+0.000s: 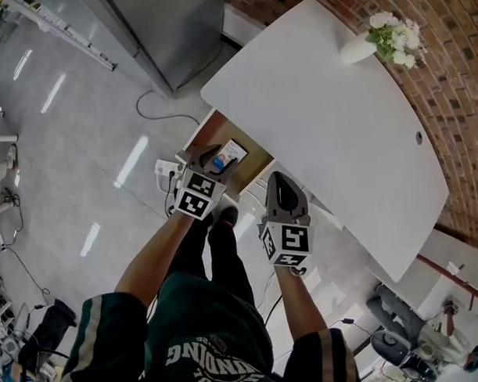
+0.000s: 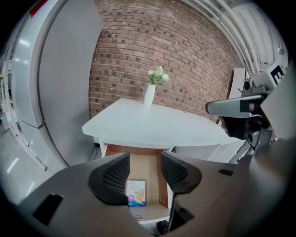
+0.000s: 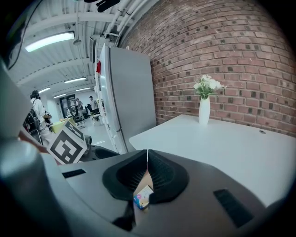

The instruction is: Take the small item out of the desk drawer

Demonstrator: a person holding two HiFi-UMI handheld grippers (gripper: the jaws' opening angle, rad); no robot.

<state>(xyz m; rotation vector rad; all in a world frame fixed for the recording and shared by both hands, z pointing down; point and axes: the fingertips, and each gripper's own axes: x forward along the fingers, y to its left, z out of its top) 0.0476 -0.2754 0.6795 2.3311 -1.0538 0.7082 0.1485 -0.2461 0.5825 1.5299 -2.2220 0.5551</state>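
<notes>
The left gripper [image 2: 144, 172] hangs over the open drawer [image 1: 256, 167] below the white surface [image 1: 322, 113]. Its jaws stand partly apart and the pads press on nothing. The small box [image 2: 136, 192] lies flat on the drawer floor toward its near end, showing through the gap between the jaws. The right gripper [image 3: 147, 159] is held to the right of the drawer, near the surface's edge, its jaws closed together and empty. A vase [image 1: 358, 49] of flowers stands at the surface's far side.

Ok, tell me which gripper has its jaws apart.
The left gripper: its jaws stand apart over the small box in the drawer; the right gripper is shut.
</notes>
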